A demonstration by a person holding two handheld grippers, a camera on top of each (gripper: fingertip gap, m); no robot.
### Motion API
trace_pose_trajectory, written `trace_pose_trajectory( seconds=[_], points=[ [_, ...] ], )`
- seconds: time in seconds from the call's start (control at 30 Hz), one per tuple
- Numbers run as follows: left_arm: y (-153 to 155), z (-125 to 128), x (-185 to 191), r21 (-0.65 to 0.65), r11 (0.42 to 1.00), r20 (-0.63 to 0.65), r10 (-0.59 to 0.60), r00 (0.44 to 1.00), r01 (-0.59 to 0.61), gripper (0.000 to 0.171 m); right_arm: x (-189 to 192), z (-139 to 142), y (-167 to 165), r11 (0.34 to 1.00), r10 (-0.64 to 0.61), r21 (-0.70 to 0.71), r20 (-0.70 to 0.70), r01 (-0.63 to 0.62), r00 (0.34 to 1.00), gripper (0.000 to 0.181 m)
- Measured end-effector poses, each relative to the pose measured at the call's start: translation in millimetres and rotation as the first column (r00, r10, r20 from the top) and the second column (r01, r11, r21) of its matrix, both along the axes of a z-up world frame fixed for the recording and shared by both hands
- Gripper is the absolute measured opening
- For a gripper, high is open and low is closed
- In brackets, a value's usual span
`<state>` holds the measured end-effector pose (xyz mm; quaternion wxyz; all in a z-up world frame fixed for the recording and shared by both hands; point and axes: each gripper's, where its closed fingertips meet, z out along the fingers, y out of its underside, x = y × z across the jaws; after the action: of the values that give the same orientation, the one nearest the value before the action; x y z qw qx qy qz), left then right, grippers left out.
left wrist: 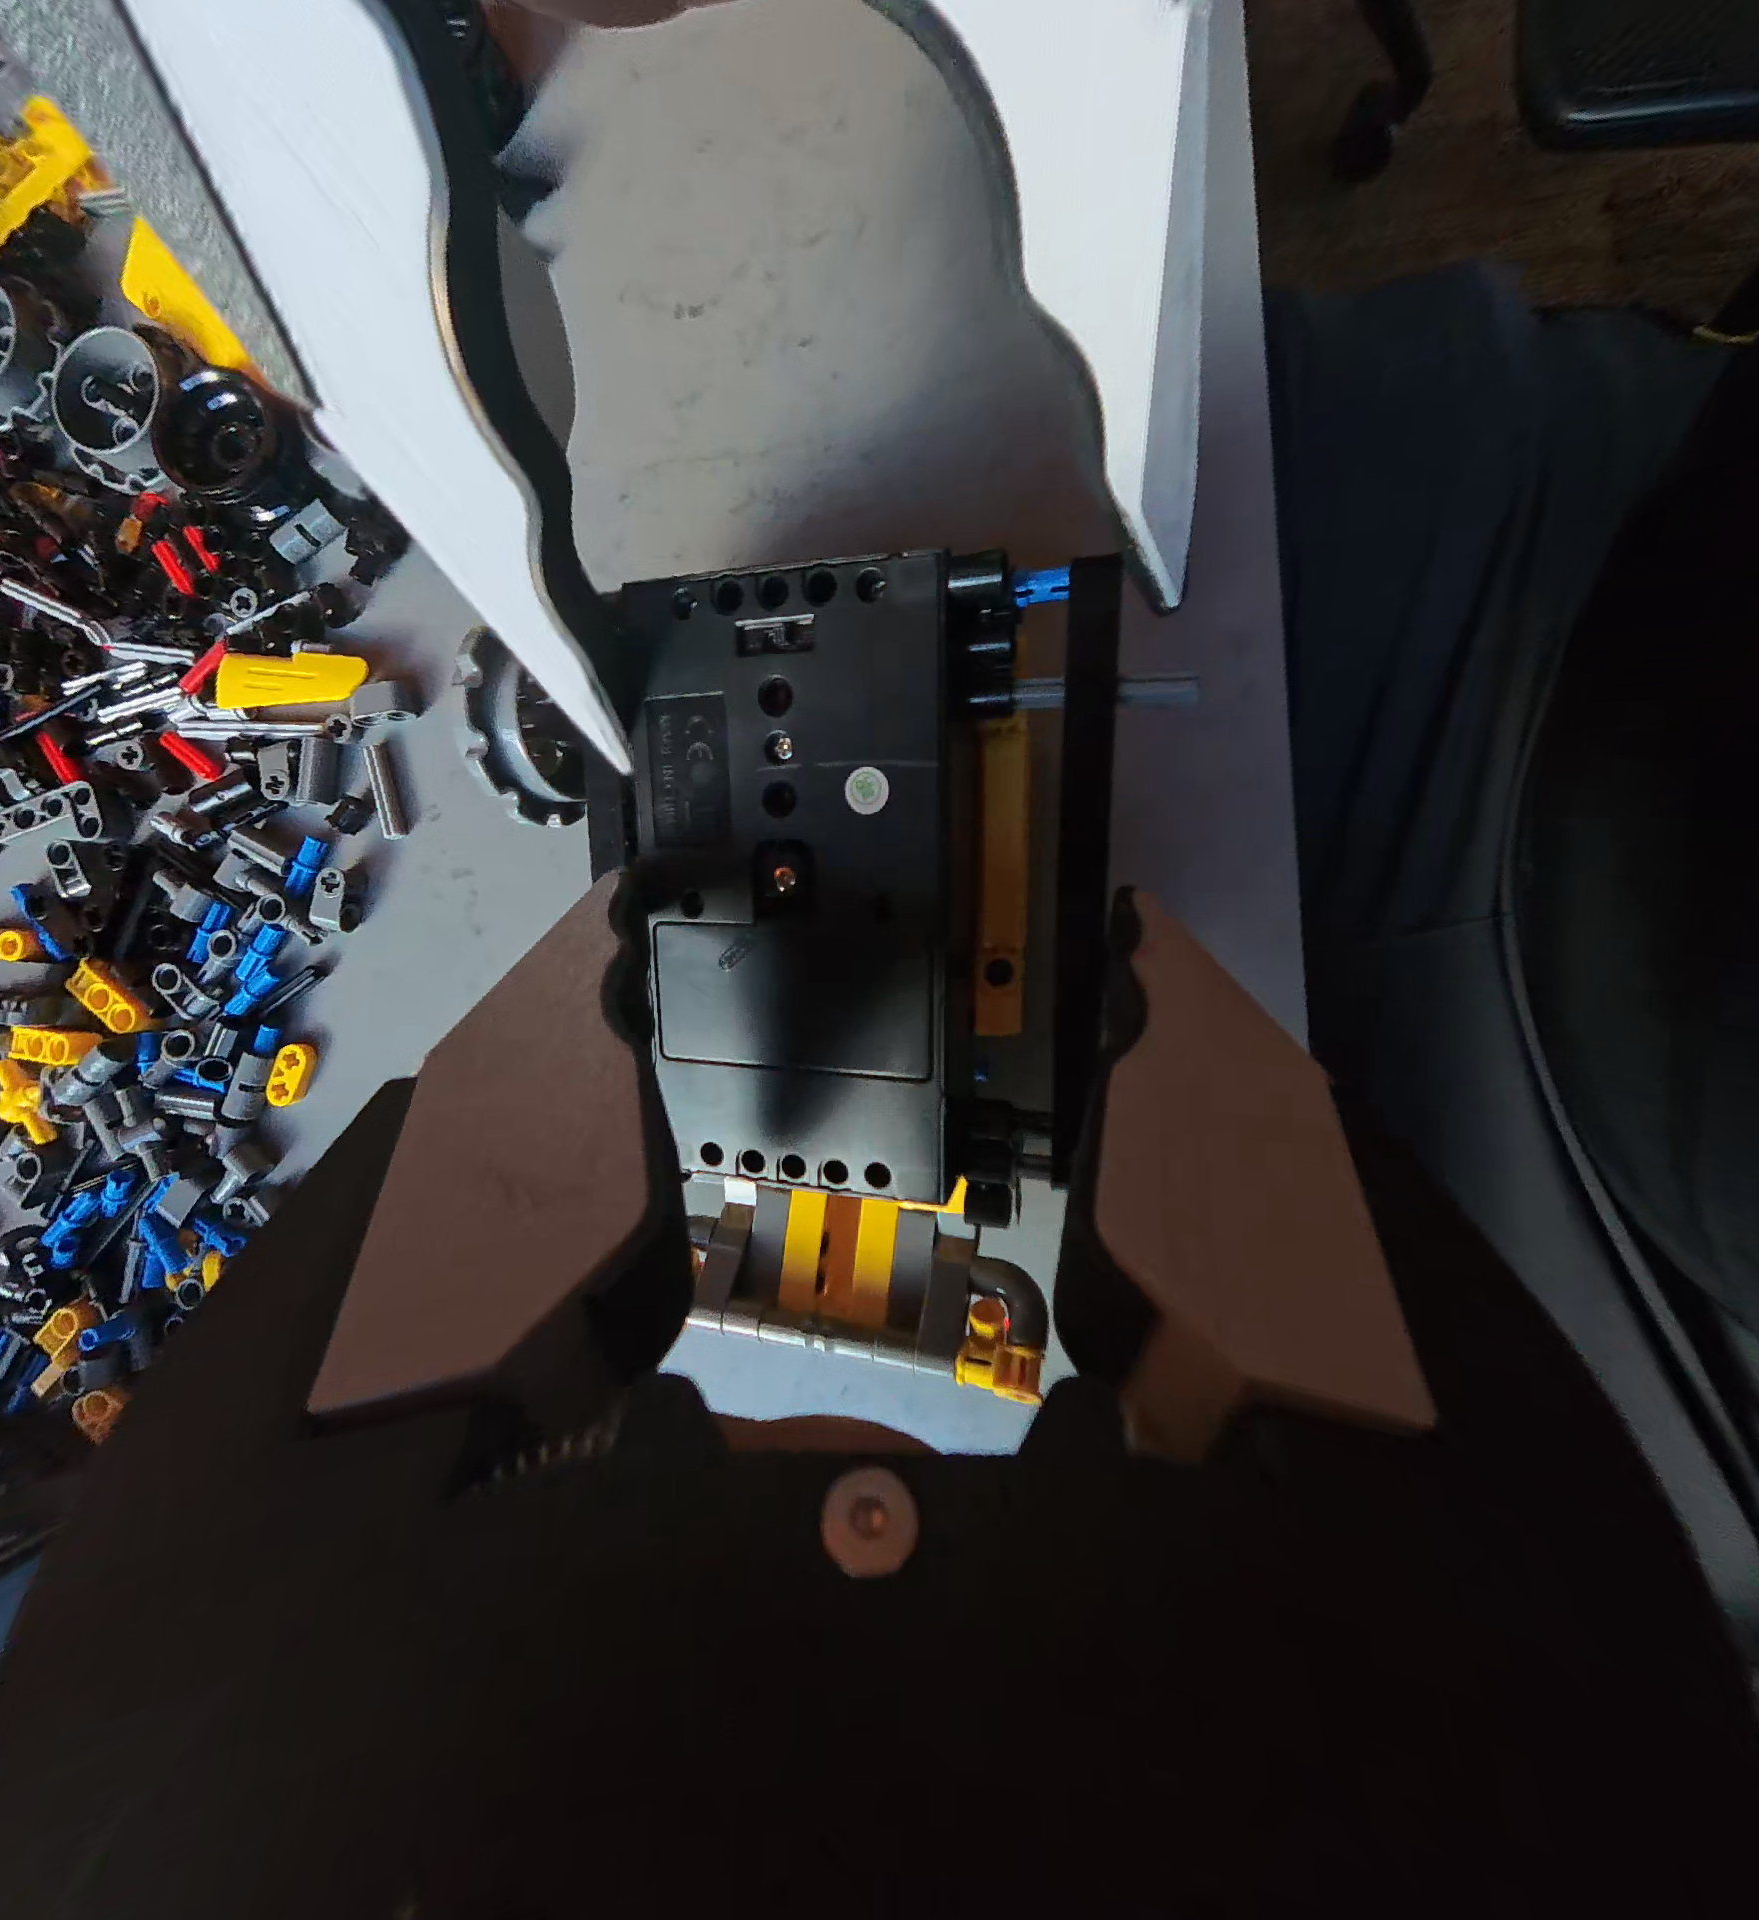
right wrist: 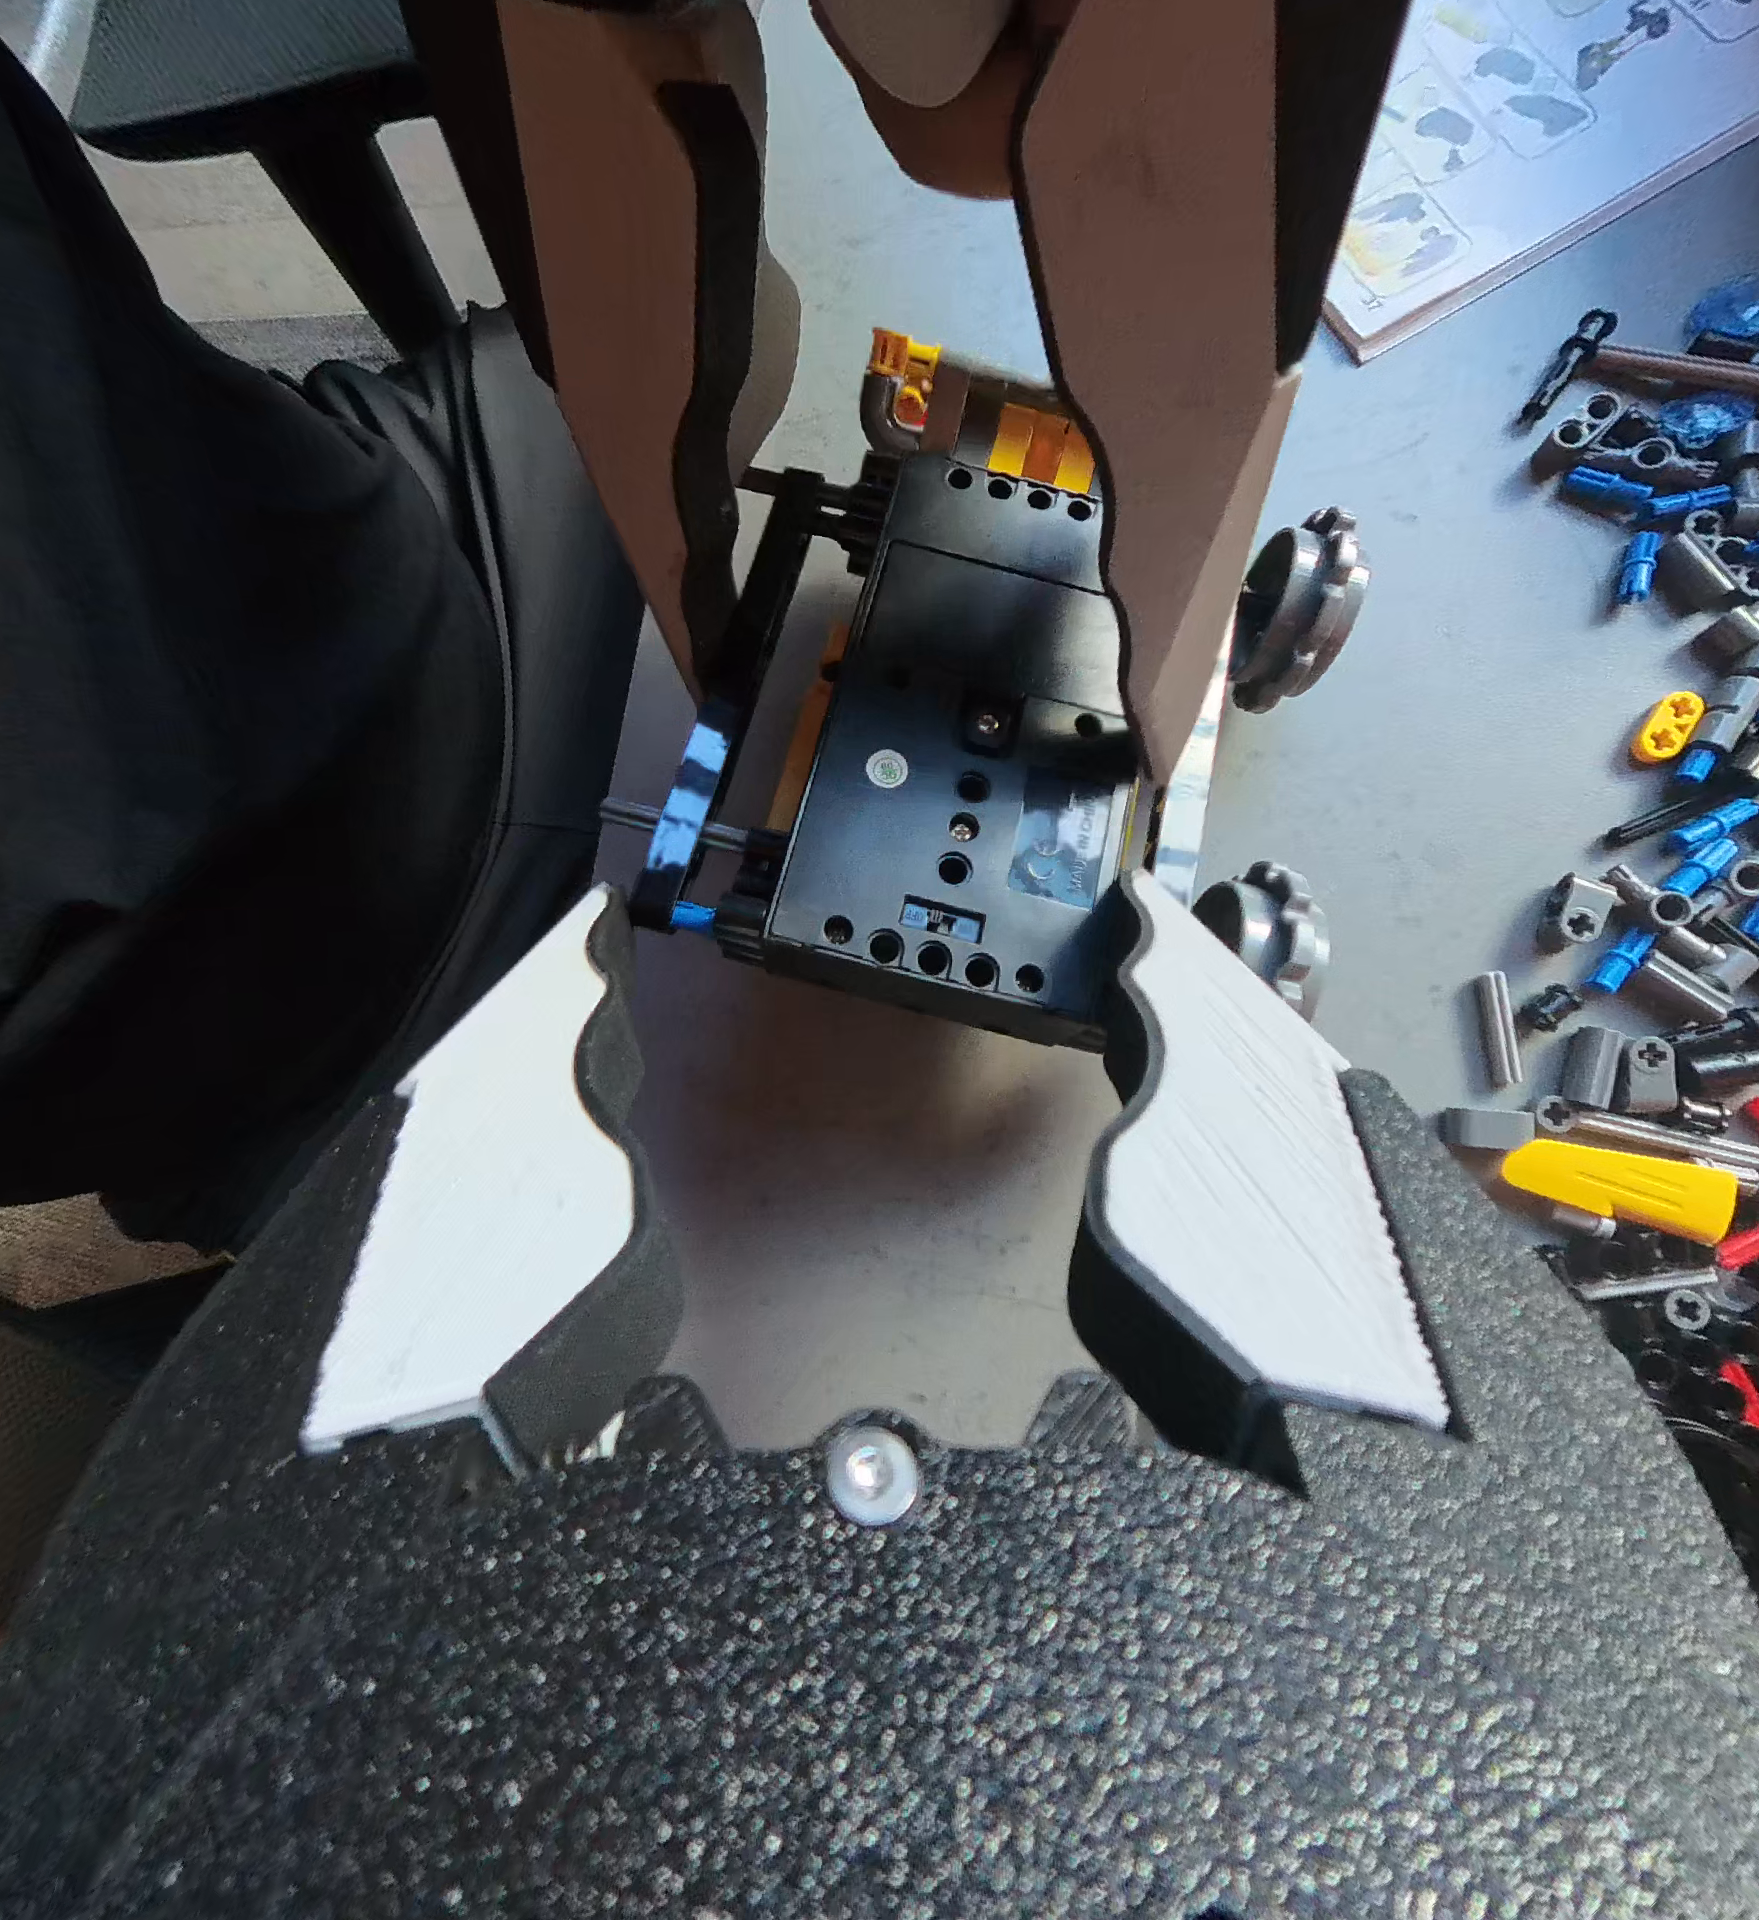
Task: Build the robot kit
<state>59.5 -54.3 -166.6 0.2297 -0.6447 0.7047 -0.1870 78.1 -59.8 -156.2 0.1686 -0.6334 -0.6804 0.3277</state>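
Two tongs hold one black motor block [left wrist: 802, 883] over the grey bench [left wrist: 501, 852] — the brown left tongs [left wrist: 859, 966] squeeze one end, the white right tongs [right wrist: 864, 935] pinch the other, likely to keep it steady. Loose toy pieces [left wrist: 127, 935] lie alongside.

Two tongs meet over the worktop [right wrist: 1426, 540]: one brown pair [left wrist: 870, 997] and one white pair [right wrist: 870, 966]. Between them sits one black brick-built box [left wrist: 802, 883] with one round pale sticker [left wrist: 867, 792]. Two grey toothed rings [right wrist: 1296, 608] lie beside it. One large yellow panel piece [right wrist: 1618, 1190] rests in one loose heap of small parts [left wrist: 127, 935], too many to count. One picture booklet [right wrist: 1540, 135] lies farther off.
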Motion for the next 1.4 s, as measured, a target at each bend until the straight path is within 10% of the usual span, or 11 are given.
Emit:
trace_pose_trajectory(
  seconds=[0.03,0.27,0.5,0.63,0.97,1.4],
  points=[
    [0.1,0.3,0.3,-0.004,1.0,0.004,0.005,1.0,-0.005,0.085,0.4,0.6,0.2,1.0,-0.012,0.006,-0.013,0.012,1.0,0.091],
    [-0.5,0.9,0.9,-0.018,1.0,0.021,0.005,1.0,-0.005,0.085,24.7,18.4,2.0,0.969,-0.177,0.134,-0.205,0.207,0.963,0.082],
    [-0.6,1.3,1.8,-0.028,1.0,0.051,0.008,0.999,-0.006,0.085,31.8,28.9,-21.5,0.744,-0.256,0.545,-0.302,0.387,0.918,0.053],
    [-1.3,0.9,1.6,-0.017,1.0,0.048,0.005,0.999,-0.004,0.086,23.1,21.9,-25.3,0.604,-0.186,0.744,-0.216,0.285,0.959,0.026],
    [-2.8,0.4,0.9,-0.001,1.0,0.057,-0.002,0.998,0.002,0.085,15.2,16.0,-28.2,0.492,-0.132,0.852,-0.129,0.178,0.983,0.008],
    [-4.8,-0.1,5.7,0.046,0.998,0.102,0.033,0.994,-0.038,0.086,22.2,13.8,-25.2,0.762,-0.273,0.495,-0.339,0.417,0.9,0.013]
  ],
)
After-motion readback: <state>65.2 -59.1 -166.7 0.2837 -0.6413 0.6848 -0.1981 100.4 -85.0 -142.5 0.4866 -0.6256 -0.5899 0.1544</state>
